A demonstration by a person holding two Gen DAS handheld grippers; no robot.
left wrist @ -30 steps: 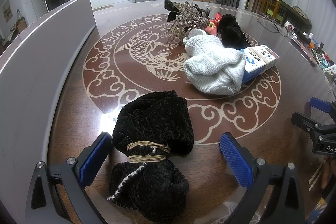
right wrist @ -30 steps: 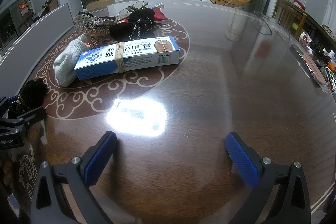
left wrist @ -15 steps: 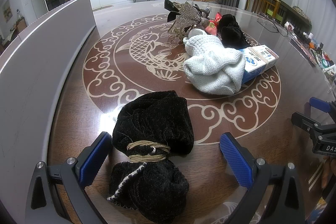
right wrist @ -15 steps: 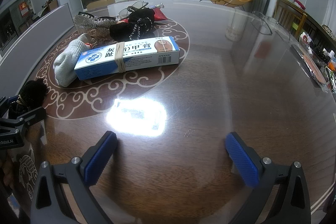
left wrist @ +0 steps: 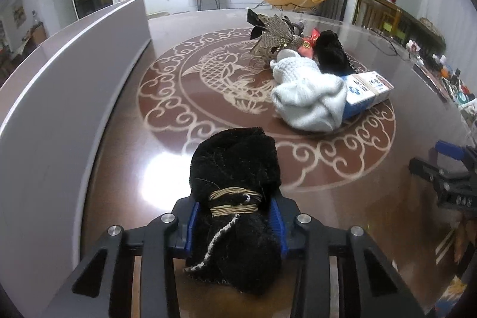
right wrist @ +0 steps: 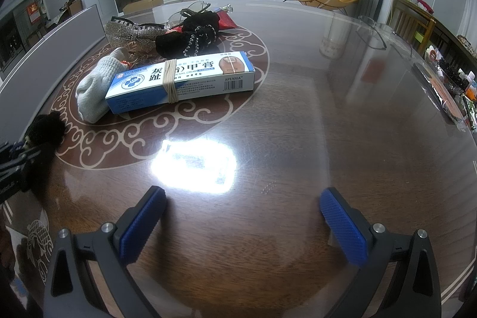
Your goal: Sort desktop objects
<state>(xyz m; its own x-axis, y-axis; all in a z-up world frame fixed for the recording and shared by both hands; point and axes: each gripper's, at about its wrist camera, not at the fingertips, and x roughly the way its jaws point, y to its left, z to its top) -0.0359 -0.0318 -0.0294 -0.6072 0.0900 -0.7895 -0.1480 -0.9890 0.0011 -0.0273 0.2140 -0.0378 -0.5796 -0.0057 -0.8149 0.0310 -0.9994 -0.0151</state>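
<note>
Left wrist view: fuzzy bundle (left wrist: 235,189) lies on the table (left wrist: 342,198), nearest the camera, between the pads of the left gripper (left wrist: 235,216). A cord wrap (left wrist: 234,200) sits around its middle. Beyond it and to the right, knitted bundle (left wrist: 310,100) rests against the near end of the box (left wrist: 368,90). Behind those: second fuzzy bundle (left wrist: 329,52) and mesh bow (left wrist: 275,35), side by side. A panel (left wrist: 59,97) borders the table on the left. Right gripper (right wrist: 243,218) sits over bare table, the box ahead-left of it.
</note>
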